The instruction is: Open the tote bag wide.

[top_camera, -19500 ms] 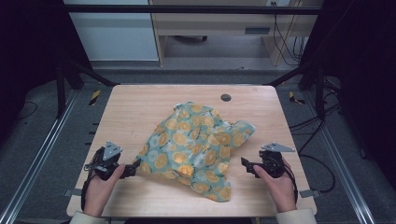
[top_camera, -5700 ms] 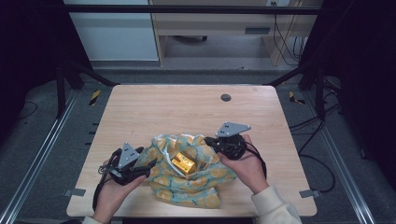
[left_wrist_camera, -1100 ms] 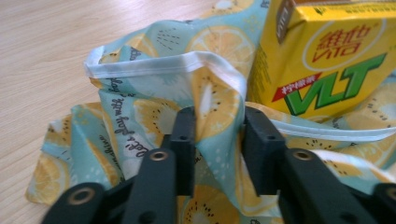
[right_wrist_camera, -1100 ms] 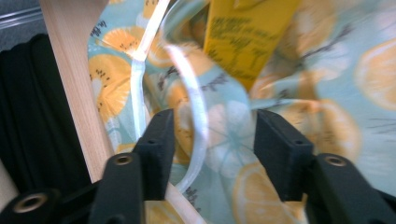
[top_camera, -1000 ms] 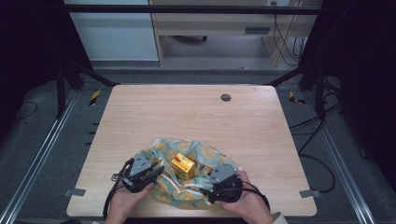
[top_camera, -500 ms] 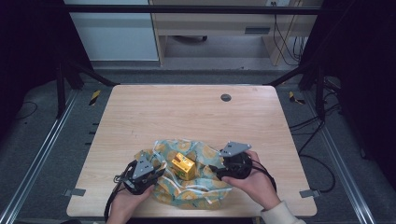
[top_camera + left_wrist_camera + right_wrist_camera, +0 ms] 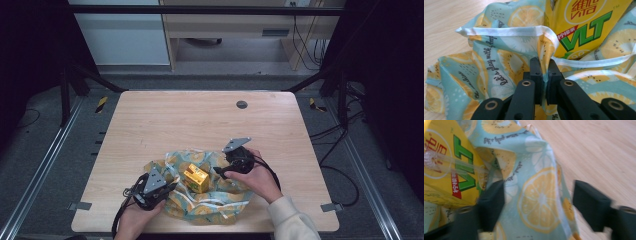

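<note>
Left hand-held gripper (image 7: pixel 543 82) pinching cloth (image 7: pixel 499 60) hem beside yellow carton (image 7: pixel 584 27); right hand-held gripper (image 7: pixel 537 202) apparently unclamped, jaws straddling a fold

High view: fixed above the near edge, facing forward and down over the whole table (image 7: pixel 210 120). Both gripper views sit very close, looking along their jaws — all three share the lemon-print cloth (image 7: pixel 210 205) and yellow drink carton (image 7: pixel 196 178).
</note>
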Demonstrator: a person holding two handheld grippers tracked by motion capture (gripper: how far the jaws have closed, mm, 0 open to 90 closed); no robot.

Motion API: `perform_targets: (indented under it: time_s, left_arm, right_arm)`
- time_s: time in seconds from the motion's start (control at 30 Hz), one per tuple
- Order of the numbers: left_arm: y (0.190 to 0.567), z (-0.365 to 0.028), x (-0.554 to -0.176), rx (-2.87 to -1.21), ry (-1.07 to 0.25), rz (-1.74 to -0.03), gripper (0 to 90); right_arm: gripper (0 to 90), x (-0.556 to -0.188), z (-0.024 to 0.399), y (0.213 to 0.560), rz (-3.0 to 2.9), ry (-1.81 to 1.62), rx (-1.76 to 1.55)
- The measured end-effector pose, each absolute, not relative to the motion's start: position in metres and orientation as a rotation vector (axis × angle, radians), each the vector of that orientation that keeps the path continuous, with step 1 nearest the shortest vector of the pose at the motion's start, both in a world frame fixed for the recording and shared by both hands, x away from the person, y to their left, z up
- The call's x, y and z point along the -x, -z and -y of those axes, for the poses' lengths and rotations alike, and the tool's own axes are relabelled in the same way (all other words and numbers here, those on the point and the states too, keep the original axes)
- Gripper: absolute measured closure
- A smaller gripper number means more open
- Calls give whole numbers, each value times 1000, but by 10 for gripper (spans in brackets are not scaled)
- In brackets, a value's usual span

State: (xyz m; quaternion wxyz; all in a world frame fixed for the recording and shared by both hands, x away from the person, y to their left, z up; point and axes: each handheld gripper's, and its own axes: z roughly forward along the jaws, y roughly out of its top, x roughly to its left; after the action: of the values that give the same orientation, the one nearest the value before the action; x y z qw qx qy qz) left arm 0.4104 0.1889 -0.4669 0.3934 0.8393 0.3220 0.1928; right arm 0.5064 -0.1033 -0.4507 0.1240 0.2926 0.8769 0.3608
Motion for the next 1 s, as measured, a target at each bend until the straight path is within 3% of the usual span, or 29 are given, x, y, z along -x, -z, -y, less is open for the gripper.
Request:
perform_targets:
  time_s: [0.17, 0.3, 0.67, 1.0]
  left_arm:
    - [466, -189, -408, -2145, -475, -802, 881]
    - [464, -191, -402, -2169, -452, -774, 886]
    - [462, -200, -384, -2324, -410, -689, 889]
    - [474, -203, -391, -2454, -486, -735, 889]
  right_arm:
    - [689, -504, 103, 454, -2587, -1054, -818]
    - [880, -500, 107, 449, -2554, -1093, -806]
    - [900, -496, 129, 425, -2406, -1246, -824]
    - [900, -516, 125, 454, -2418, -1189, -918]
